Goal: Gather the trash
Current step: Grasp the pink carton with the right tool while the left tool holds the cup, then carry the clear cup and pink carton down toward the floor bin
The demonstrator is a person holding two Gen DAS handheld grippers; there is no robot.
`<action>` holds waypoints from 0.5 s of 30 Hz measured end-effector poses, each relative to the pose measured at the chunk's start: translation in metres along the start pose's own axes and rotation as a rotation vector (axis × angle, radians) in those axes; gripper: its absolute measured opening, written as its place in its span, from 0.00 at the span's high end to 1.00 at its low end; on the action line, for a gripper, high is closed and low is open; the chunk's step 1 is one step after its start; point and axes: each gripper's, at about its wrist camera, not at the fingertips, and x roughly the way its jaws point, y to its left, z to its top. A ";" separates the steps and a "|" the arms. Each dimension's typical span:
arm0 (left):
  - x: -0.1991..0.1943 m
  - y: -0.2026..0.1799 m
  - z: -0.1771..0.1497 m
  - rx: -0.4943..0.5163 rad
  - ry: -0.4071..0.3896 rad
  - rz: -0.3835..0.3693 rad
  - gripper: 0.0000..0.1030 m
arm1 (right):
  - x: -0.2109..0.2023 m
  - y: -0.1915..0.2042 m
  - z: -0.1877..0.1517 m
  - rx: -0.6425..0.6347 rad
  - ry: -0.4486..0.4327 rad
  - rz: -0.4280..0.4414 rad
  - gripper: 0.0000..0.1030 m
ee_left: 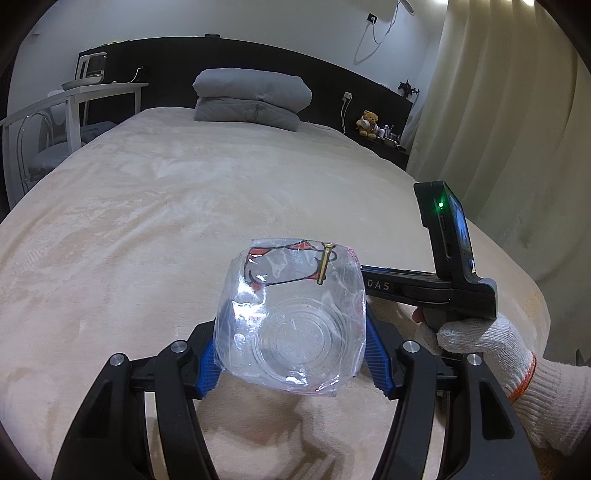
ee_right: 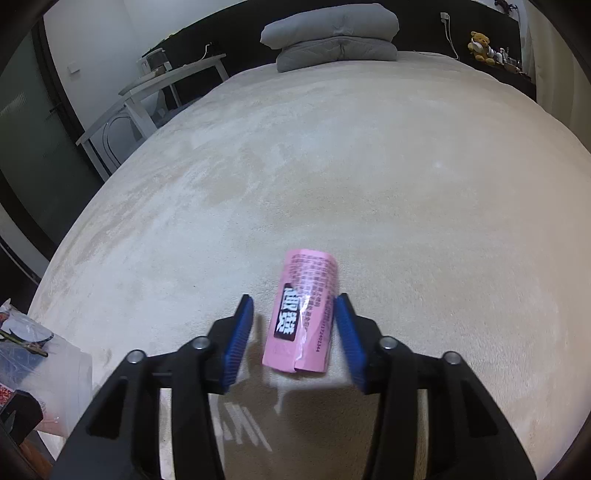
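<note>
A pink wrapper (ee_right: 301,314) and folded grey bedding (ee_right: 332,35) lie on the beige bed (ee_right: 369,166).

The left gripper (ee_left: 290,352) clamps a clear plastic cup (ee_left: 291,321) above the beige bed (ee_left: 184,206).

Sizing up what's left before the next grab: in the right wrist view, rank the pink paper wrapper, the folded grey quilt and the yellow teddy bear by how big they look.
1. Folded grey quilt, widest in frame.
2. Pink paper wrapper lying on the beige bed cover between the open right gripper fingers; nearness inflates it, so its rank against the quilt says nothing of true size.
3. Yellow teddy bear, small and far off.
</note>
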 end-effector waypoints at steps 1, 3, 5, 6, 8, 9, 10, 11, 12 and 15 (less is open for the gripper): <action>0.000 0.000 0.000 0.000 0.001 0.000 0.40 | 0.000 -0.001 0.000 -0.005 0.003 -0.003 0.67; 0.001 0.000 0.000 0.001 0.003 0.000 0.40 | 0.000 -0.001 -0.001 -0.006 0.012 -0.002 0.68; 0.002 0.000 0.001 0.002 0.004 0.000 0.40 | -0.002 -0.002 -0.002 -0.014 0.010 0.004 0.68; 0.003 0.000 0.001 0.003 0.004 0.001 0.40 | -0.003 -0.001 -0.002 -0.019 0.008 0.009 0.68; 0.003 -0.001 0.001 0.008 0.003 0.003 0.40 | -0.007 -0.001 -0.002 -0.025 0.000 0.010 0.68; 0.003 -0.001 0.001 0.009 0.002 0.003 0.40 | -0.009 -0.001 -0.003 -0.027 -0.004 0.014 0.68; 0.002 -0.001 0.001 0.008 0.000 0.003 0.40 | -0.012 -0.001 -0.003 -0.031 -0.008 0.017 0.68; 0.002 -0.001 0.001 0.007 -0.002 0.004 0.40 | -0.015 -0.001 -0.004 -0.035 -0.011 0.019 0.68; 0.001 -0.001 0.001 0.007 -0.003 0.005 0.40 | -0.018 -0.001 -0.005 -0.038 -0.014 0.020 0.68; 0.000 -0.003 0.001 0.005 -0.008 0.008 0.40 | -0.030 -0.005 -0.009 -0.038 -0.025 0.025 0.68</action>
